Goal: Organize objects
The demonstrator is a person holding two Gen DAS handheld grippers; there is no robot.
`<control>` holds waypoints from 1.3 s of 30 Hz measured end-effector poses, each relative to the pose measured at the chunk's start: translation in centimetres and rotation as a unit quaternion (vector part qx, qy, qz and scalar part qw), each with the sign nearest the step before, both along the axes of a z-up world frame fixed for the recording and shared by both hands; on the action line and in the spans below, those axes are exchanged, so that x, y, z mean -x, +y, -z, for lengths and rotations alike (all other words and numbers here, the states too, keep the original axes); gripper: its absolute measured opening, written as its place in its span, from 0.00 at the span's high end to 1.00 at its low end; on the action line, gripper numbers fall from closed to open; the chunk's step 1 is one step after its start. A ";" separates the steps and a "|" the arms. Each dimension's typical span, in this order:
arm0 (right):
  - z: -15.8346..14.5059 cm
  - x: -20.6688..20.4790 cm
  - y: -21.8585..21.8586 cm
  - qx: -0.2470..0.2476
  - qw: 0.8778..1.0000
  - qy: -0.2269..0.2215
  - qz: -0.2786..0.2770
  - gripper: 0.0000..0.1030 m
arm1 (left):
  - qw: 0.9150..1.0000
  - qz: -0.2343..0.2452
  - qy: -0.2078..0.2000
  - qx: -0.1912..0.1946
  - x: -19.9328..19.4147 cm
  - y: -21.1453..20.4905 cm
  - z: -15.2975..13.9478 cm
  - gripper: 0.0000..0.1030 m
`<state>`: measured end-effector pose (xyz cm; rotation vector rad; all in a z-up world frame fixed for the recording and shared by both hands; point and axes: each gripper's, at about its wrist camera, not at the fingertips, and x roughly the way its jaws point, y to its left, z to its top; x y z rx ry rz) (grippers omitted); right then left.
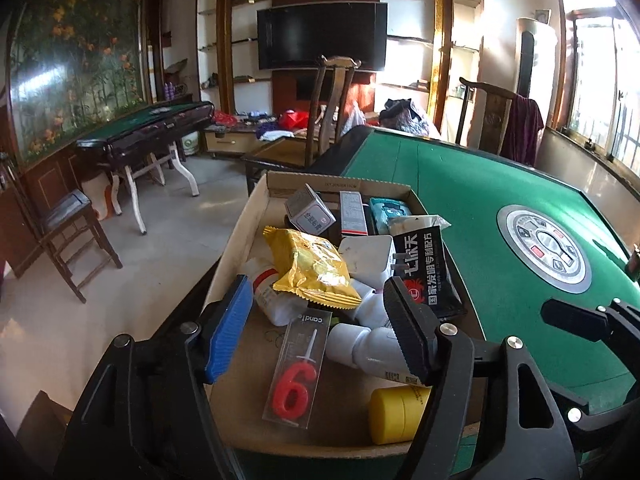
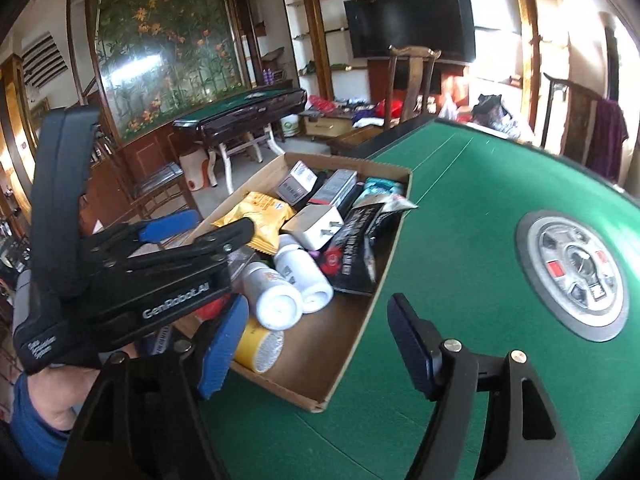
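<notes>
Left wrist view: my left gripper (image 1: 320, 328) hangs wide open over the cardboard box (image 1: 256, 200) on the green surface (image 1: 500, 184), holding nothing. Between its fingers: one "6" candle pack (image 1: 296, 376), long axis pointing away, and one white bottle (image 1: 364, 346) on its side.

Right wrist view: my right gripper (image 2: 316, 344) is open too, straddling the box's near right wall; two white bottles (image 2: 276, 292) lie caps toward me, one yellow jar (image 2: 260, 344) just beside my blue finger.

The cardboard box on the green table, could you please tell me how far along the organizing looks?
Hardly started, it seems. Done: nothing sits out on the green table. In hand: nothing; the left hand-held gripper hangs open over the cardboard box, and the right hand-held gripper is open and empty. Left: the yellow snack packet, white bottles, number-6 candle and yellow jar lie jumbled in the box.
</notes>
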<state>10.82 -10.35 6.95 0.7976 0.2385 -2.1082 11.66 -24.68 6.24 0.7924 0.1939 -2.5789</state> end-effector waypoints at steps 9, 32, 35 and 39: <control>0.6 -0.4 2.1 0.010 0.999 0.019 0.039 0.24 | 0.994 -0.086 0.002 0.072 -3.2 1.8 0.3 0.23; 1.2 0.2 2.7 0.036 0.998 0.004 0.049 0.24 | 0.993 -0.084 -0.035 0.077 -4.1 1.2 1.1 0.23; 1.2 0.2 2.7 0.036 0.998 0.004 0.049 0.24 | 0.993 -0.082 -0.035 0.080 -4.2 1.4 1.2 0.23; 1.3 0.2 2.7 0.034 0.998 0.005 0.046 0.24 | 0.993 -0.076 -0.034 0.079 -4.1 1.5 1.4 0.23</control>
